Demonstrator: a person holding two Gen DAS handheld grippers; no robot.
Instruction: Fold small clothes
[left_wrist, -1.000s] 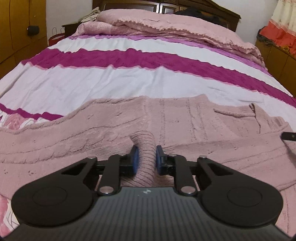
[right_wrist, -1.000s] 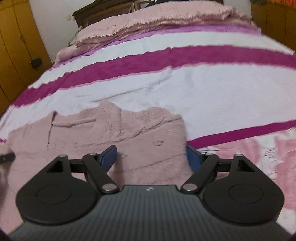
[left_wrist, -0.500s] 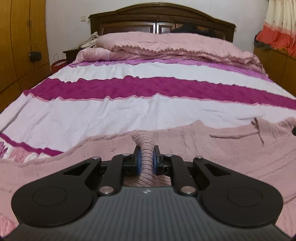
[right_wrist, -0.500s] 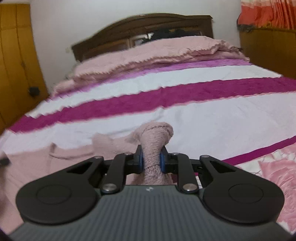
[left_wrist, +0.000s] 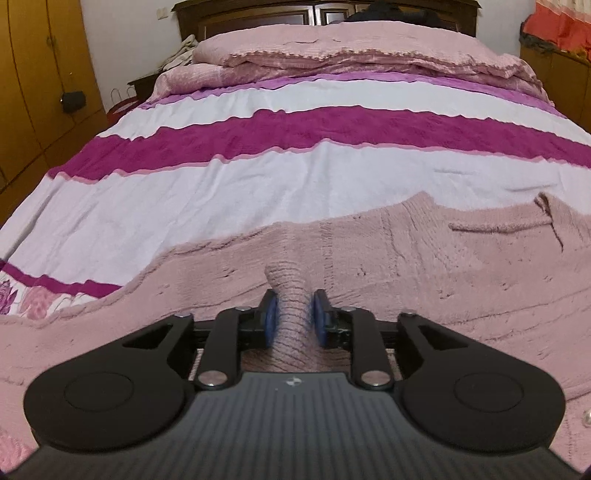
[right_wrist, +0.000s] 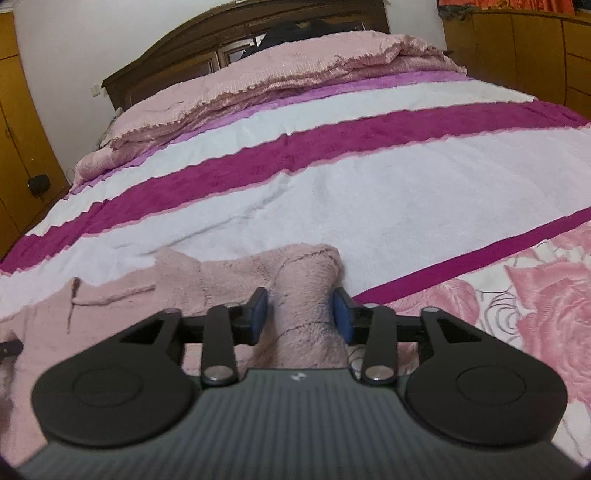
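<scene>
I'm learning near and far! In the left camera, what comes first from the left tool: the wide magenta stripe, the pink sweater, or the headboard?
1. Pink sweater, between the left tool's pads.
2. Wide magenta stripe, mid-bed.
3. Headboard, at the far end.

The left hand-held gripper (left_wrist: 294, 319) is level and low, pointing toward the far end of the scene. Its blue pads (left_wrist: 271, 322) stand a little apart, each touching a bunched ridge of knit between them. The right hand-held gripper (right_wrist: 300, 314) is tilted slightly, its blue pads (right_wrist: 341, 315) set wider, with a thicker roll of fabric filling the gap.
</scene>
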